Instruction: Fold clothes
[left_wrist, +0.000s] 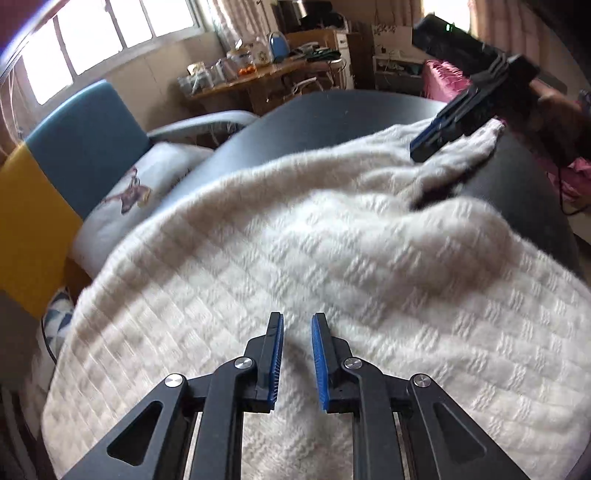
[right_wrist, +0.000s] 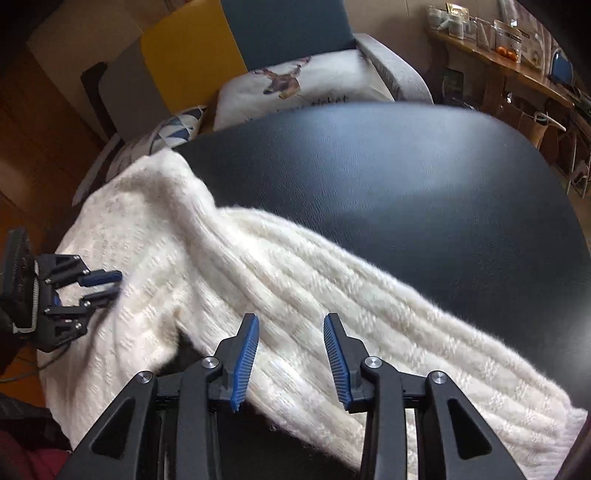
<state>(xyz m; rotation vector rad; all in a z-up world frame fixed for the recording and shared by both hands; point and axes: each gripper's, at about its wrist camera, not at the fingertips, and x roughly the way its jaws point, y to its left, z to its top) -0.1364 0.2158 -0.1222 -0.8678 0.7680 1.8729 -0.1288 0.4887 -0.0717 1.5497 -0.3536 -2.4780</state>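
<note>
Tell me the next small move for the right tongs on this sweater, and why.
Probably lower the right tongs and close them on the sleeve. Their jaws stand open just over it, gripping nothing, and the sleeve lies stretched out across the dark table, away from the sweater body, so it likely needs folding inward first.

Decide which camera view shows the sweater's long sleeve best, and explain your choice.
The right wrist view. There the sleeve runs nearly its whole length across the dark table, down to its cuff, with the open right gripper above it. The left wrist view shows mostly the sweater's body; the sleeve is a small, blurred strip far off.
</note>
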